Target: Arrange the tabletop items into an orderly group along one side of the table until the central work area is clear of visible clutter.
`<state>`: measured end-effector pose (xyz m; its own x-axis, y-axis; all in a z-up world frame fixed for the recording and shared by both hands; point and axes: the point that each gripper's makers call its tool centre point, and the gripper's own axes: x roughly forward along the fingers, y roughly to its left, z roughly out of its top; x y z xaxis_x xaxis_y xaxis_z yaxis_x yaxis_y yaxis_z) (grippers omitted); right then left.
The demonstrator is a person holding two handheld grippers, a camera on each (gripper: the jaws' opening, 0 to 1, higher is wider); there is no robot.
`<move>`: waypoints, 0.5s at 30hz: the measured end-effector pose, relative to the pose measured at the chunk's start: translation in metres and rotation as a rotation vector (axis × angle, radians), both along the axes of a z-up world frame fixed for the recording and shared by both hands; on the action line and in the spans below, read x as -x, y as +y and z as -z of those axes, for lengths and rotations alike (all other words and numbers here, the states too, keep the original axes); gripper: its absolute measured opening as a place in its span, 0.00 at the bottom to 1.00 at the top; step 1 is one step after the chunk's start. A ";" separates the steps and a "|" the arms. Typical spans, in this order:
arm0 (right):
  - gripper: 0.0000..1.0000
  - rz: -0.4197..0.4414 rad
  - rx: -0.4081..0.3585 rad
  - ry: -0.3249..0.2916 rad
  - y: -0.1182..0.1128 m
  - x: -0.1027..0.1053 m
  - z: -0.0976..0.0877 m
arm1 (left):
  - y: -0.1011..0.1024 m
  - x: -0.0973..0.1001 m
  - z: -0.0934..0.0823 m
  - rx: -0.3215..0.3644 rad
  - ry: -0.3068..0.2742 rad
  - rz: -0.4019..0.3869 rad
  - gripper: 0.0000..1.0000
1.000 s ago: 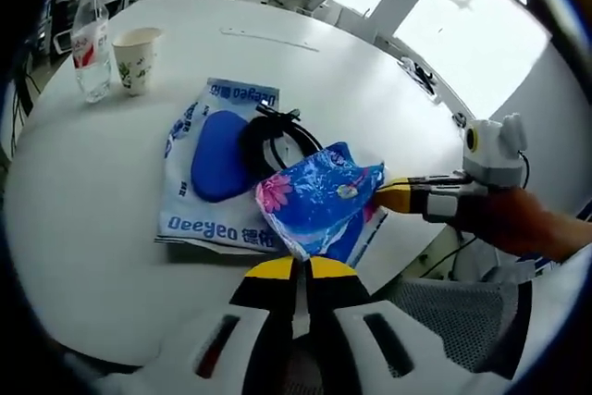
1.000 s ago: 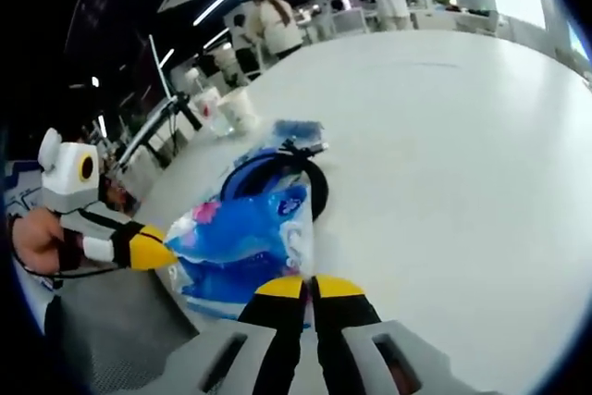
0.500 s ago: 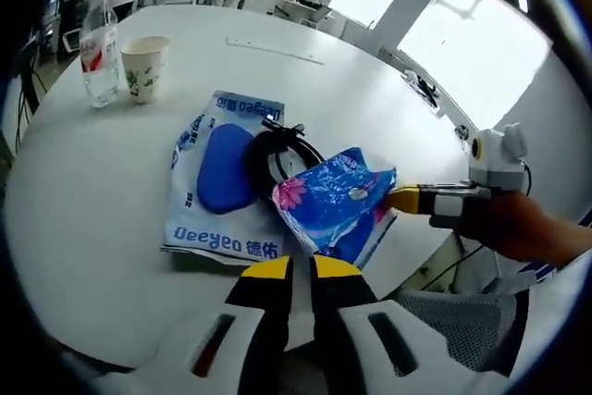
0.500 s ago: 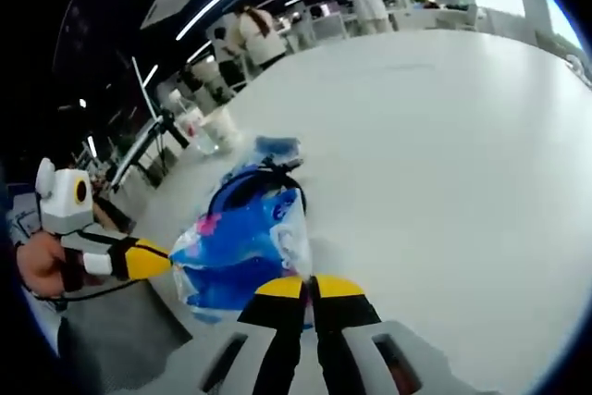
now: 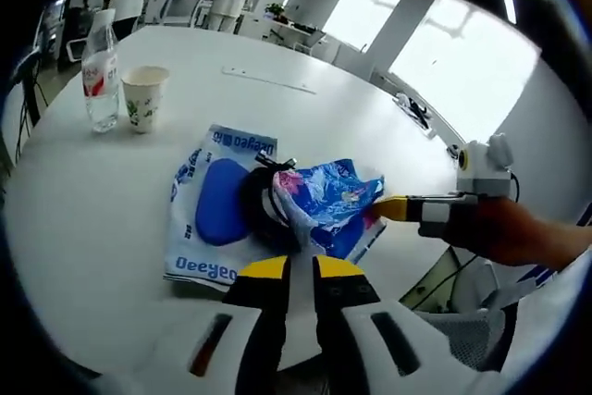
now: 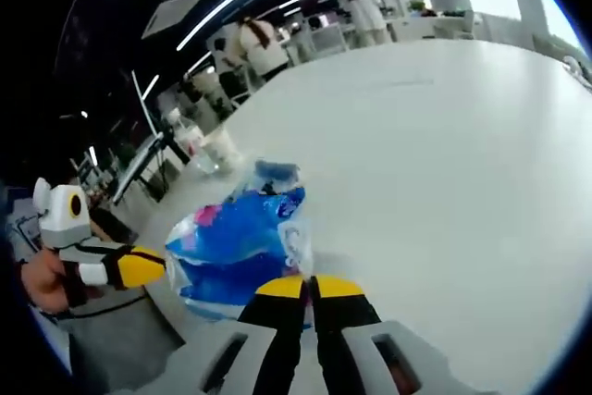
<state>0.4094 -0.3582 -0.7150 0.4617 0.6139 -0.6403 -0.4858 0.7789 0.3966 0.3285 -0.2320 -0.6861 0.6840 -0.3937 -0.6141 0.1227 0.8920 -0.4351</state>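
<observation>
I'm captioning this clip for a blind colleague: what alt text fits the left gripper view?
Two yellow-tipped grippers, the left gripper from below and the right gripper from the right, pinch a blue floral packet over a black cable coil and a white-and-blue bag on a round white table. A water bottle and paper cup stand at the far left.

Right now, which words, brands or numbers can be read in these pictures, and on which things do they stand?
"Deeyeo" in blue, on the white pack, at its near edge; it shows again upside down at the far edge.
Water bottle red label: too small to read.
Paper cup print: too small to read.
</observation>
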 end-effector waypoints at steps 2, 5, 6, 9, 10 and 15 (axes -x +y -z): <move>0.00 0.008 0.005 -0.005 -0.002 -0.004 0.000 | -0.002 -0.002 -0.003 -0.001 -0.016 0.005 0.07; 0.00 0.023 0.007 -0.004 -0.007 -0.010 0.000 | 0.000 -0.004 -0.004 -0.004 -0.020 0.000 0.08; 0.00 0.040 0.010 -0.002 -0.011 -0.014 0.001 | 0.001 -0.004 -0.003 -0.007 -0.019 -0.003 0.08; 0.00 0.104 0.006 0.010 -0.023 -0.027 0.001 | 0.005 -0.003 -0.002 -0.013 -0.013 -0.021 0.08; 0.00 0.114 0.006 0.008 -0.026 -0.031 0.001 | 0.005 -0.003 -0.002 -0.014 -0.012 -0.023 0.08; 0.00 0.222 0.042 0.023 -0.059 -0.060 0.008 | 0.010 0.001 0.001 -0.025 0.005 -0.042 0.08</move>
<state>0.4696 -0.4176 -0.7229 0.5674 0.4713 -0.6753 -0.2916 0.8819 0.3704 0.3277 -0.2221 -0.6875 0.6965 -0.3496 -0.6266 0.0831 0.9067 -0.4135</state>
